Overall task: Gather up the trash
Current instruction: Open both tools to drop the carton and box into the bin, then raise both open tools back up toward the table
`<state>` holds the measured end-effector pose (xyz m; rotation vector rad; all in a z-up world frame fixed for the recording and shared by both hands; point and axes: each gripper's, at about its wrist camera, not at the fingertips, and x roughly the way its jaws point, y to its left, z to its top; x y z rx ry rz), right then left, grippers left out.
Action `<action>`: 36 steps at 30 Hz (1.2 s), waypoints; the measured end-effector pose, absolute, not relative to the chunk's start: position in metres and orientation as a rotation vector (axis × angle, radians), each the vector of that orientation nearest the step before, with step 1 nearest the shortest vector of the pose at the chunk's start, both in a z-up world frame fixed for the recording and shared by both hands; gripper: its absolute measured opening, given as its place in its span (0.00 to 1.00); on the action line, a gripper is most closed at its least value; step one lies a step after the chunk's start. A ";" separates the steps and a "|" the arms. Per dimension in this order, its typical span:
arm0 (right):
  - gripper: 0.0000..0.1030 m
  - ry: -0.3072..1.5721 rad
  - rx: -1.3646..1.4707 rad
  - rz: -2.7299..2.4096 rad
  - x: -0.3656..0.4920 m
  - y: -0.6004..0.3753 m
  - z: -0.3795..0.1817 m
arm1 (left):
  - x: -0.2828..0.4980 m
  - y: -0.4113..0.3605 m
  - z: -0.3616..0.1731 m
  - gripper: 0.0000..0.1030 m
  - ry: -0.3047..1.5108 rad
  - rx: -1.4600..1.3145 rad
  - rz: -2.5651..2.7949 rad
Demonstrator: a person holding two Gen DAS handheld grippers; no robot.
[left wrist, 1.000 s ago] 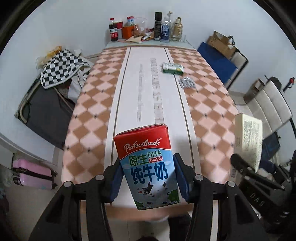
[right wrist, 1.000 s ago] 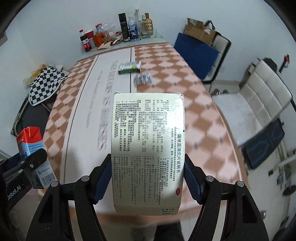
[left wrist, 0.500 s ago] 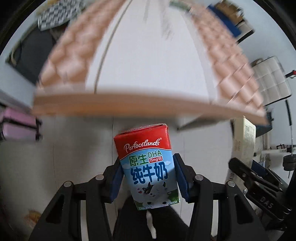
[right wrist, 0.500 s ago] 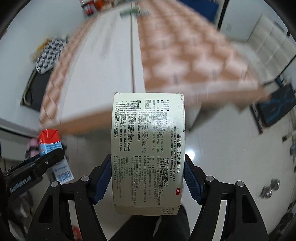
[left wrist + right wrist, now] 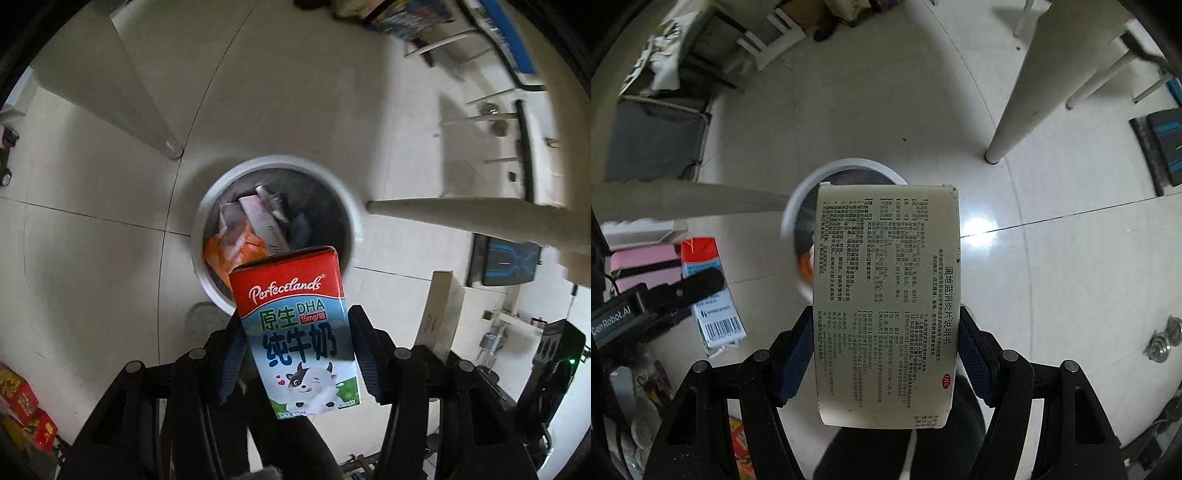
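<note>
We have the left gripper (image 5: 295,354) pointed steeply down over the white trash bin (image 5: 207,221), with the milk carton (image 5: 295,332) between its blue pads; its jaws are opening at this moment, and the carton sits slightly tilted, the right pad looking just clear of it while the left side is too close to call. We hold it there so that it can fall straight into the bin, which already has an orange wrapper (image 5: 236,251) and some crumpled packaging in it. Our right gripper (image 5: 884,354) is about two-thirds spread and clamped on the pale printed medicine box (image 5: 886,302), both pads against its sides, the box standing up along the fingers and covering much of the bin's mouth in the right wrist view. We judge that both pieces of trash are lined up above the bin for release, the carton first, the box not yet let go. In the right wrist view the carton and the left gripper show at the left edge, beside the bin rather than over its middle, so a drop from there could clip the rim.

The bin stands on a glossy pale tiled floor (image 5: 1034,258) with a bright light reflection, between cream desk legs (image 5: 1023,99). Around it we see a pink suitcase (image 5: 646,266), chair legs, red boxes (image 5: 22,402) at the lower left, and a dark mat with blue markings (image 5: 506,258)
</note>
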<state>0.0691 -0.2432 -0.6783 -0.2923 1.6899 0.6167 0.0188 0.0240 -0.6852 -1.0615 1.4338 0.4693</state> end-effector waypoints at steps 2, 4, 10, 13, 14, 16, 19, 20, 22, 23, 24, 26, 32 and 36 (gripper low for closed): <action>0.71 1.711 -0.288 0.620 0.075 -0.234 -0.714 | 0.012 0.027 -0.705 0.59 1.446 -1.054 0.479; 0.71 1.732 -0.271 0.625 0.080 -0.227 -0.747 | 0.012 0.034 -0.720 0.75 1.453 -1.047 0.493; 0.76 1.780 -0.237 0.654 0.088 -0.193 -0.806 | -0.010 0.043 -0.725 0.85 1.468 -0.965 0.585; 0.99 1.786 -0.240 0.651 0.088 -0.191 -0.817 | -0.021 0.042 -0.719 0.85 1.459 -0.872 0.663; 0.99 1.781 -0.243 0.646 0.087 -0.193 -0.816 | -0.025 0.040 -0.716 0.85 1.459 -0.828 0.689; 0.99 1.761 -0.282 0.635 0.085 -0.193 -0.813 | -0.030 0.035 -0.710 0.85 1.469 -0.768 0.719; 0.99 1.721 -0.372 0.618 0.076 -0.196 -0.800 | -0.033 0.026 -0.702 0.85 1.494 -0.730 0.725; 0.99 1.712 -0.395 0.611 0.077 -0.198 -0.794 | -0.032 0.022 -0.700 0.85 1.508 -0.717 0.725; 0.99 1.696 -0.433 0.601 0.073 -0.202 -0.783 | -0.032 0.016 -0.692 0.85 1.533 -0.696 0.718; 0.99 1.685 -0.462 0.593 0.070 -0.205 -0.776 | -0.030 0.012 -0.689 0.85 1.543 -0.685 0.718; 0.99 1.669 -0.484 0.590 0.068 -0.207 -0.769 | -0.030 0.008 -0.681 0.85 1.544 -0.680 0.713; 0.99 1.643 -0.521 0.585 0.062 -0.210 -0.753 | -0.027 0.001 -0.673 0.85 1.549 -0.665 0.707; 0.99 1.611 -0.529 0.578 0.051 -0.217 -0.704 | -0.025 -0.011 -0.641 0.85 1.548 -0.638 0.693; 0.99 1.586 -0.526 0.583 0.048 -0.219 -0.665 | -0.031 -0.017 -0.613 0.85 1.539 -0.657 0.693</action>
